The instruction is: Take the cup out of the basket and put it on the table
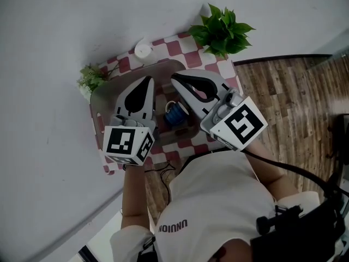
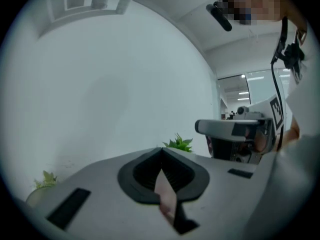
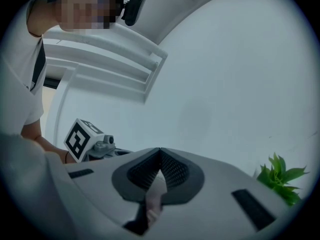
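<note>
1. The blue cup was seen inside the grey basket, in the gap between the two gripper bodies in the head view. It was partly covered by the right gripper.
2. No brand or label could be made out on the cup or the basket.
3. The basket was set on the table, which was covered with a red-and-white checked cloth.
4. The only readable marks were the black-and-white square codes on the marker cubes. Dark lettering on the person's white shirt was seen upside down and could not be read for sure.
5. The left gripper was found fully closed. In the left gripper view the two pads were pressed tip to tip, and nothing was held.
6. The right gripper was likewise closed tight. In the right gripper view the pads met with nothing held between them.
7. Both grippers were held roughly level over the basket, side by side and close together, tips toward the white wall. The cup was not held by either.
8. A leafy plant was placed at the table's far corner. A small plant was placed by the basket's left edge, and a white cylinder stood beyond the basket.
9. Wooden floor was seen to the right of the table.
</note>
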### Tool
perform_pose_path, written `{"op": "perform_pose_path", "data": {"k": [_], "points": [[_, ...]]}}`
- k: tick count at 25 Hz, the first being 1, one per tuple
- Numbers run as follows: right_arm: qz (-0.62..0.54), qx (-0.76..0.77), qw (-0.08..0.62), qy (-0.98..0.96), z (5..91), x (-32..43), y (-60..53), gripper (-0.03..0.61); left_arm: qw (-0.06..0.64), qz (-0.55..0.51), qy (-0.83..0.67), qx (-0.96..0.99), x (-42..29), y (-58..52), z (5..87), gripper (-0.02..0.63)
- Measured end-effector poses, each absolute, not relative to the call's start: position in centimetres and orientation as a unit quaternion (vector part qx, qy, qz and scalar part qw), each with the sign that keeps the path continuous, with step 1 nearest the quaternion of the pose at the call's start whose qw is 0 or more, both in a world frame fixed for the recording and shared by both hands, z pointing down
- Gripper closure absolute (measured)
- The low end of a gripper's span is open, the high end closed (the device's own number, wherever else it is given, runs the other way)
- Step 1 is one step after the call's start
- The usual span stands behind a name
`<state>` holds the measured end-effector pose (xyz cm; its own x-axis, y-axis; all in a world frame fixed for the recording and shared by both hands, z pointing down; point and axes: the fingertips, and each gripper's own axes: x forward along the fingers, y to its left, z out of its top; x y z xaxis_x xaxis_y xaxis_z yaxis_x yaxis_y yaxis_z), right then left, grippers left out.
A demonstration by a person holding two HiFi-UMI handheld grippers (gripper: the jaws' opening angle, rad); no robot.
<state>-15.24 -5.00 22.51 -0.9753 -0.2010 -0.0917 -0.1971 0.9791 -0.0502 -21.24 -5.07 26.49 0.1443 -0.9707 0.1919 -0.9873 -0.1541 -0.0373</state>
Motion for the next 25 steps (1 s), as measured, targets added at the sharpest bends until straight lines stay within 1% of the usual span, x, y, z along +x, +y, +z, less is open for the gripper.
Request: {"op": "perform_pose_path", "data": {"k": [3,7,16,20,25], "points": [[-0.02,-0.1,0.047,0.994,22.5,-15.3,-5.4,0.561,0.062,0.122,-0.636,0.759,-21.4,-5.5,28.6,0.601],[-0.026,-0.104,0.048,0.993,22.6,-15.3,-5.9,0.561,0.059,0.168,-0.639,0.748,-21.9,-6.1,30.7,0.601],[-0.034,-0.105,0.05,0.993,22.8,-16.4,-6.5,0.561,0.094,0.205,-0.628,0.745,-23.4,-6.9,34.3,0.6],[-0.02,-0.1,0.066,0.993,22.5,-17.2,-6.4,0.561,0.116,0.23,-0.599,0.758,-23.1,-6.9,36.8,0.6],[-0.029,-0.107,0.058,0.992,23.1,-17.3,-6.7,0.561,0.151,0.249,-0.562,0.775,-22.7,-7.0,39.8,0.6]]}}
